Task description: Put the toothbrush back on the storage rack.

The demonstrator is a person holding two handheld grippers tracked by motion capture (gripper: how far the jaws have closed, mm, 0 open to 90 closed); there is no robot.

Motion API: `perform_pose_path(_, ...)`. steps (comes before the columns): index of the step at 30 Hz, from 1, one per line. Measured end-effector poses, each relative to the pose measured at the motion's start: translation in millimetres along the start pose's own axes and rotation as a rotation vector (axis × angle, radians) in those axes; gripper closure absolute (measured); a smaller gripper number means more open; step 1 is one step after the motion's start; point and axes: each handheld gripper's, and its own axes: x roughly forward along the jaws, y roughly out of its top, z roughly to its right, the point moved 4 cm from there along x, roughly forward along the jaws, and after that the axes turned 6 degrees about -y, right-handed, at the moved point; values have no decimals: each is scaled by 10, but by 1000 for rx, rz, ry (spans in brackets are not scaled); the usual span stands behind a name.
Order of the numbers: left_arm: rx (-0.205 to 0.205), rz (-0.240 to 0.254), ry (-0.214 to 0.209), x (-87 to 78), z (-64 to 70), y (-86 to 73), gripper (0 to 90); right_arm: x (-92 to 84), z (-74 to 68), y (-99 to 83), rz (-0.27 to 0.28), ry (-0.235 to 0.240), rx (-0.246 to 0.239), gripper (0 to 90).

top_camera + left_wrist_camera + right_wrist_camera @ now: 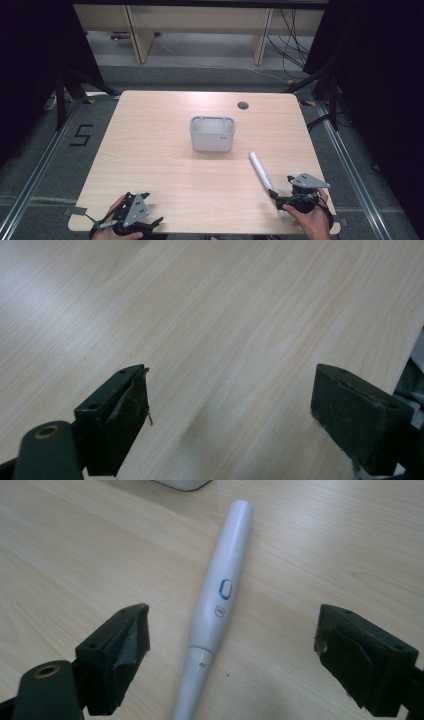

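The right claw (230, 650) stands wide open over the near right part of the wooden counter (150, 165), and it holds nothing. A white electric toothbrush handle (220, 590) lies flat between its jaws without touching them, and its far end points toward the grey plastic container (212, 133) in the middle of the counter. The left claw (230, 415) is also wide open and empty, low over bare wood at the near left corner.
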Motion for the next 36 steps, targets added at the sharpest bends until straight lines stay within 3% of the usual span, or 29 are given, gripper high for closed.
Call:
perform_pose_path(3,0,0,0,0,1,-1,149,-7,16,9,10,-19,-9,156)
perform_pose_path(4,0,0,0,0,1,-1,150,-9,-19,4,-3,-3,31,157)
perform_pose_path(5,2,-3,1,-1,-2,-3,149,-8,-23,7,-3,-2,36,156)
perform_pose_path(6,0,-2,0,0,-1,-3,149,-5,9,14,1,-14,6,156)
perform_pose_path(7,3,-9,3,-1,-4,-7,149,-3,-3,16,-5,-20,18,158)
perform_pose_path(8,3,-9,4,-1,-4,-6,149,7,18,26,9,-31,-6,160)
perform_pose_path(11,6,-9,5,-2,-7,-6,149,24,12,48,2,-19,2,166)
perform_pose_path(12,6,-9,6,-3,-7,-7,149,21,13,54,-2,-28,14,171)
perform_pose_path(13,7,-10,6,-4,-9,-7,149,27,25,69,11,-44,-5,180)
perform_pose_path(14,7,-10,6,-4,-10,-8,150,28,-4,76,-1,-31,29,194)
perform_pose_path(15,7,-10,6,-4,-10,-8,149,29,32,97,12,-50,-15,226)
perform_pose_path(16,7,-9,6,-5,-10,-7,149,24,12,109,16,-43,3,277)
perform_pose_path(18,5,-8,5,-3,-7,-7,149,20,46,171,52,-63,-29,302)
perform_pose_path(21,4,-7,6,-3,-8,-8,149,29,63,223,53,-67,-32,387)
perform_pose_path(31,-3,2,0,-5,-2,-2,149,113,108,300,4,-83,-36,663)
perform_pose_path(36,-1,1,0,-5,-2,-2,150,223,157,354,-26,-93,-61,782)
